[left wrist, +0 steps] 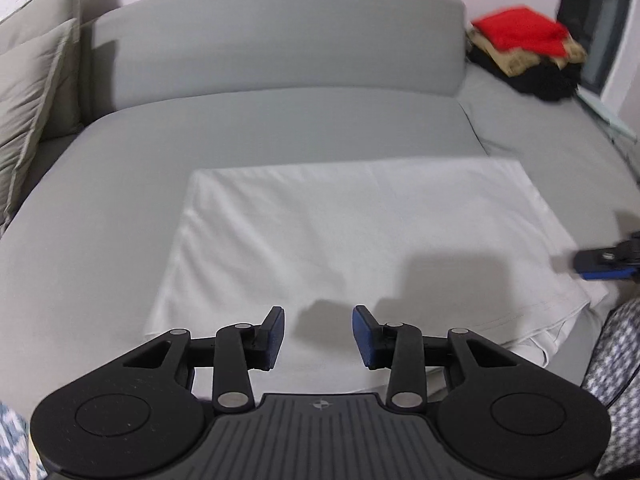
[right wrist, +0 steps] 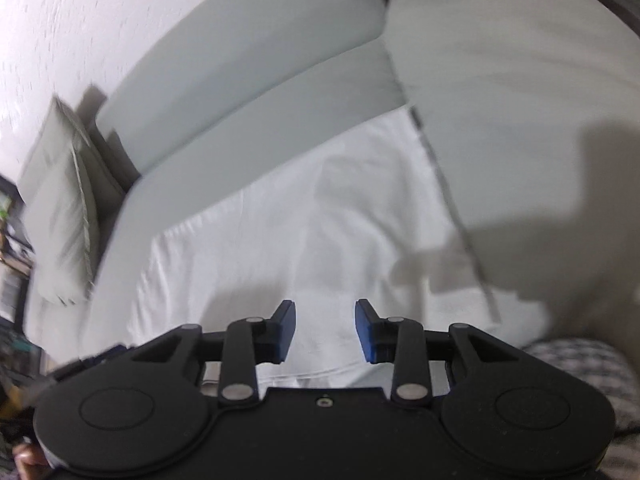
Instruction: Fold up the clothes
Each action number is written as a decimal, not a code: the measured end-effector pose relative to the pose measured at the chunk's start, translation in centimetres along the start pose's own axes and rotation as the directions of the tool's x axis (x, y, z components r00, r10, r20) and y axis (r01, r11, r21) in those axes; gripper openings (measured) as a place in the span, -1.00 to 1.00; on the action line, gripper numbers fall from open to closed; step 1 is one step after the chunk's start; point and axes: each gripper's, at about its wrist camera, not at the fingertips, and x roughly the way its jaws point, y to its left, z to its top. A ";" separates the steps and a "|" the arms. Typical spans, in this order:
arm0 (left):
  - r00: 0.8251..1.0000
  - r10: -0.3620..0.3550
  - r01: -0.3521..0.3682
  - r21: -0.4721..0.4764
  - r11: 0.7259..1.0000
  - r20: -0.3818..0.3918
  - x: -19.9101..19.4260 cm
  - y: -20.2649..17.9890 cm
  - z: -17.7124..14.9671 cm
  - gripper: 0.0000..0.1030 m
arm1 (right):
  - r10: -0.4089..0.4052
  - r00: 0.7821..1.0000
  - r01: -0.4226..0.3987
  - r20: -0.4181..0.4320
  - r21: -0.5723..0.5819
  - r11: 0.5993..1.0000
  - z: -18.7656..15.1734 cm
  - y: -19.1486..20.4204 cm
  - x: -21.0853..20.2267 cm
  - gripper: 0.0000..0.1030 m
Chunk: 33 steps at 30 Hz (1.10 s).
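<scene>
Folded garment [left wrist: 340, 240]: flat on sofa seat [left wrist: 120, 208], centre. Backrest [left wrist: 280, 40]: behind it. Cushions [left wrist: 32, 80]: far left, leaning upright. Clothes pile [left wrist: 524, 48]: far right, beside backrest end. Left gripper [left wrist: 319, 336]: above garment's near edge; right gripper [right wrist: 325, 330]: likewise.

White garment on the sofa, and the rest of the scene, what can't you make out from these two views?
- White garment: near edge hidden behind the left gripper in the left wrist view; garment type unclear.
- Clothes pile: motion-blurred there; cut off by the top edge in the right wrist view.
- Right gripper: its view is blurred, so the pillows smear.
</scene>
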 end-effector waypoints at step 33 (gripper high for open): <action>0.974 0.185 -0.156 -0.207 0.966 0.127 4.0 7.6 7.1 -0.79 | 0.035 0.952 -0.117 0.305 0.254 0.960 6.6 -3.4 2.7 -0.64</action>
